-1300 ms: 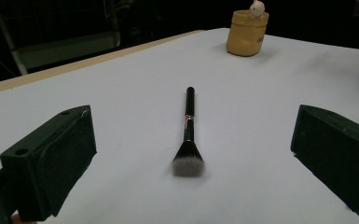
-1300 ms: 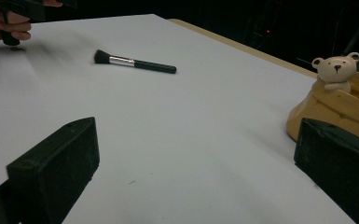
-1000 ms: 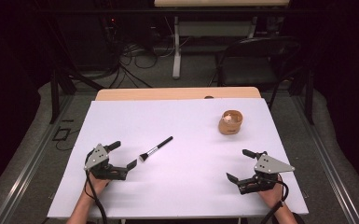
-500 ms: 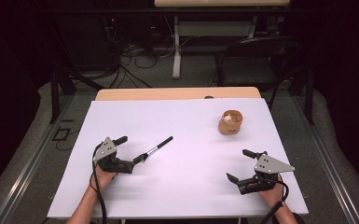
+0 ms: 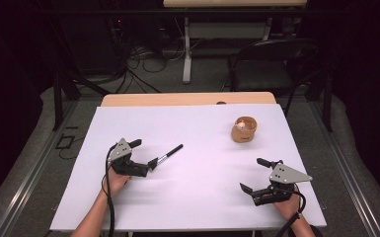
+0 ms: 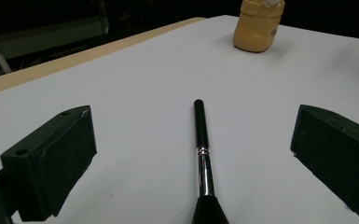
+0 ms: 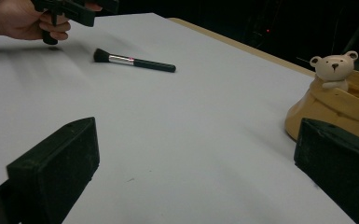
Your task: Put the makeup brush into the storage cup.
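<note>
A black makeup brush (image 5: 167,156) with a silver ferrule lies on the white table (image 5: 202,207), left of centre, its bristle end toward my left gripper (image 5: 142,157). That gripper is open. In the left gripper view the brush (image 6: 200,135) runs straight up between the two spread jaws of the gripper (image 6: 192,161), touching neither. A tan holder with a small bear figure (image 5: 244,129) stands at the back right. My right gripper (image 5: 250,174) rests open near the front right, with nothing between its jaws (image 7: 196,172). The right gripper view has the holder (image 7: 335,105) just beyond its right jaw.
A strip of wooden tabletop (image 5: 187,98) borders the white sheet at the back. A dark chair (image 5: 271,59) and floor cables (image 5: 143,54) lie beyond the table. The person's hand and left gripper (image 7: 74,8) appear far off in the right gripper view.
My left gripper has moved right toward the brush, so its open jaws now flank the bristle end. The right gripper and the holder have stayed put.
</note>
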`<action>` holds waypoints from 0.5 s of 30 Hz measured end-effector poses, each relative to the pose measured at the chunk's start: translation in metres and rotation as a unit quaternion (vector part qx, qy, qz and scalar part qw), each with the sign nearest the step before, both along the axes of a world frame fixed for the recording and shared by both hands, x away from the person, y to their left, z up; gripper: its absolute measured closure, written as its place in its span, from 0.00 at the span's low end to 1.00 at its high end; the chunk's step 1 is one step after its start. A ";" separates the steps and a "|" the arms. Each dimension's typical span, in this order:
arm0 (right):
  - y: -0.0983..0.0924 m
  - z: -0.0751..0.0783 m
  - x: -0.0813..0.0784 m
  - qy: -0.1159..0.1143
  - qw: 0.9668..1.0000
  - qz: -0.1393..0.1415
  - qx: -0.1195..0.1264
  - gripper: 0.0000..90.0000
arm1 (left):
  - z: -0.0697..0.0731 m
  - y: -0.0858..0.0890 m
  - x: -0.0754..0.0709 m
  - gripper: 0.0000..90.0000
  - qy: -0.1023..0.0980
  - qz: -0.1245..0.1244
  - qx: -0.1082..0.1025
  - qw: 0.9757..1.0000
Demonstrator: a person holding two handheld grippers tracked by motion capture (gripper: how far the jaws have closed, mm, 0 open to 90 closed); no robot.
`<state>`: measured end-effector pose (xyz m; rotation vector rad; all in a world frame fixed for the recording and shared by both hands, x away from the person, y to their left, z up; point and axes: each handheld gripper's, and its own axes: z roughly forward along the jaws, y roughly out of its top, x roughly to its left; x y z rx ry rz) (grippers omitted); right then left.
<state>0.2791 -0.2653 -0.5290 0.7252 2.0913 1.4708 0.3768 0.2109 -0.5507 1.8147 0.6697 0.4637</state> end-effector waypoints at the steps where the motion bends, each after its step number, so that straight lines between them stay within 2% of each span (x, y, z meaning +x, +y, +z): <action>1: 0.000 0.000 0.000 0.000 1.000 0.000 -0.001 0.00 | 0.000 -0.002 0.002 0.00 0.002 -0.001 -0.001 1.000; 6: -0.001 0.001 -0.001 0.000 1.000 0.001 -0.002 0.00 | 0.002 -0.012 0.012 0.00 0.004 -0.007 0.015 1.000; 8: -0.002 0.001 -0.001 0.001 1.000 0.000 -0.001 0.00 | 0.004 -0.017 0.016 0.00 0.019 -0.013 0.033 0.999; 11: -0.003 0.001 -0.001 0.002 1.000 -0.001 0.000 0.00 | 0.010 -0.023 0.019 0.00 0.026 -0.004 0.047 0.999; 13: -0.003 0.001 -0.001 0.002 1.000 -0.001 0.001 0.00 | 0.014 -0.026 0.022 0.00 0.033 0.002 0.063 0.997; 15: -0.003 0.001 -0.001 0.002 1.000 -0.002 0.001 0.00 | 0.017 -0.028 0.024 0.00 0.047 0.004 0.077 0.996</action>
